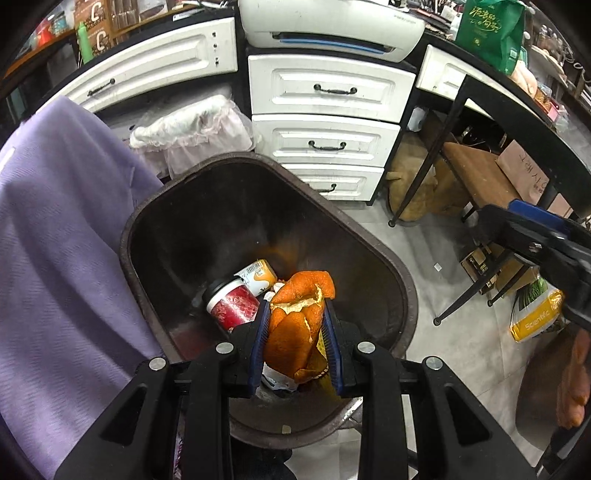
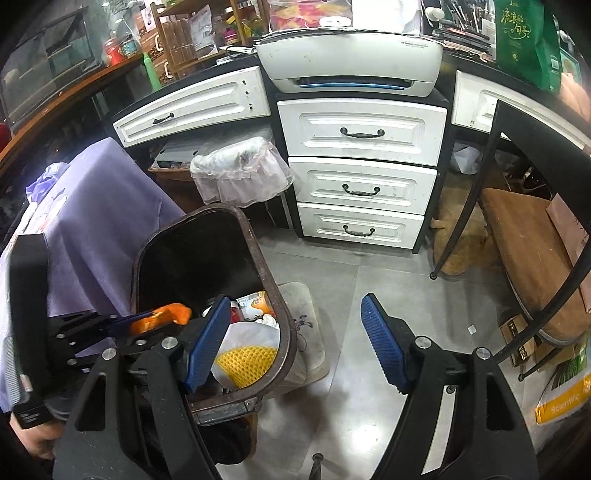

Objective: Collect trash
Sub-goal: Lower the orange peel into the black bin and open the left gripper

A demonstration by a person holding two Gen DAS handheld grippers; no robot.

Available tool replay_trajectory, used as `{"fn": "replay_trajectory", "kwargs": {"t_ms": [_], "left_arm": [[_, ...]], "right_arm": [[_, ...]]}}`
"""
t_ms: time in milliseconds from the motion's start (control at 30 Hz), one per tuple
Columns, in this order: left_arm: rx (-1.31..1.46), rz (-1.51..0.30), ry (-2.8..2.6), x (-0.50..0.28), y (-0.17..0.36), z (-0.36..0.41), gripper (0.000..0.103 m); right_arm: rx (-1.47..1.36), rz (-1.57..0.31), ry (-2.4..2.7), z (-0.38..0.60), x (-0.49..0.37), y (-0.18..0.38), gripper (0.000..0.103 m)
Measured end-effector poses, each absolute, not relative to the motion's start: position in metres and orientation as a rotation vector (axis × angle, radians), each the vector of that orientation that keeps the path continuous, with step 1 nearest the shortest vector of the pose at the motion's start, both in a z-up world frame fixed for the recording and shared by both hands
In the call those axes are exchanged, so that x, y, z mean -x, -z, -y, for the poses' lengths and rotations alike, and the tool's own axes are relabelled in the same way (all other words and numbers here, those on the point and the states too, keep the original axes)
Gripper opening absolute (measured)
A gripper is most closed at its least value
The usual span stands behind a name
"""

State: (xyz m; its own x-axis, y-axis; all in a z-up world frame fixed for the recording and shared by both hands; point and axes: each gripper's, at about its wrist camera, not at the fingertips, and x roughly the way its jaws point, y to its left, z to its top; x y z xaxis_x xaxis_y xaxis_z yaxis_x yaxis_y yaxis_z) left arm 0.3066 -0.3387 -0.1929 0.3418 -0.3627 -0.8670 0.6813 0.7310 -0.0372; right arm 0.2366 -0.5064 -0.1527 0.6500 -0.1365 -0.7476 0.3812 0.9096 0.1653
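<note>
An orange peel (image 1: 295,325) is pinched between the blue pads of my left gripper (image 1: 295,306), which is shut on it just above the open mouth of a dark brown trash bin (image 1: 125,236). Inside the bin lie a red paper cup with a black lid (image 1: 232,302), an orange-and-white carton (image 1: 258,277) and a white bag with yellow foam netting (image 2: 245,360). My right gripper (image 2: 295,339) stands open with nothing between its fingers, over the floor to the right of the bin's rim (image 2: 286,321). The right wrist view shows the held peel (image 2: 162,317) at the left.
A purple cloth (image 1: 55,258) hangs left of the bin. Behind it are a lace-covered basket (image 1: 199,129) and white drawers (image 1: 325,129) with a printer (image 1: 332,29) on top. A black-framed brown bench (image 1: 480,177), boxes and a yellow bag (image 1: 535,317) stand right. Grey tile floor (image 2: 369,295) lies between.
</note>
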Motion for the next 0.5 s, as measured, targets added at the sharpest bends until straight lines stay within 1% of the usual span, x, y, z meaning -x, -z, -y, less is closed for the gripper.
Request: {"fn": "replay_trajectory", "kwargs": {"t_ms": [100,167,233,300,367,500], "left_arm": [[-0.363,-1.033,0.683,-0.312,0.201,0.341,0.030],[-0.379,-1.035,0.674,-0.312,0.206,0.342,0.034],[-0.389,-1.039,0.674,-0.313,0.209,0.344,0.046],[-0.383,-1.039,0.680,-0.312,0.210,0.344,0.054],[-0.389,-1.031,0.674,-0.311,0.209,0.344,0.065],[-0.370,-1.011,0.685,-0.307,0.199,0.340,0.072]], "right_arm": [[-0.326,-0.810,0.293,0.505,-0.237,0.151,0.073],[-0.326,-0.809,0.292,0.506,-0.237,0.151,0.073],[-0.327,-0.809,0.294,0.506,-0.237,0.151,0.073],[-0.333,-0.808,0.297,0.507,-0.236,0.151,0.073],[-0.337,-0.803,0.302,0.508,-0.235,0.150,0.073],[-0.347,-0.792,0.310,0.513,-0.232,0.148,0.073]]}}
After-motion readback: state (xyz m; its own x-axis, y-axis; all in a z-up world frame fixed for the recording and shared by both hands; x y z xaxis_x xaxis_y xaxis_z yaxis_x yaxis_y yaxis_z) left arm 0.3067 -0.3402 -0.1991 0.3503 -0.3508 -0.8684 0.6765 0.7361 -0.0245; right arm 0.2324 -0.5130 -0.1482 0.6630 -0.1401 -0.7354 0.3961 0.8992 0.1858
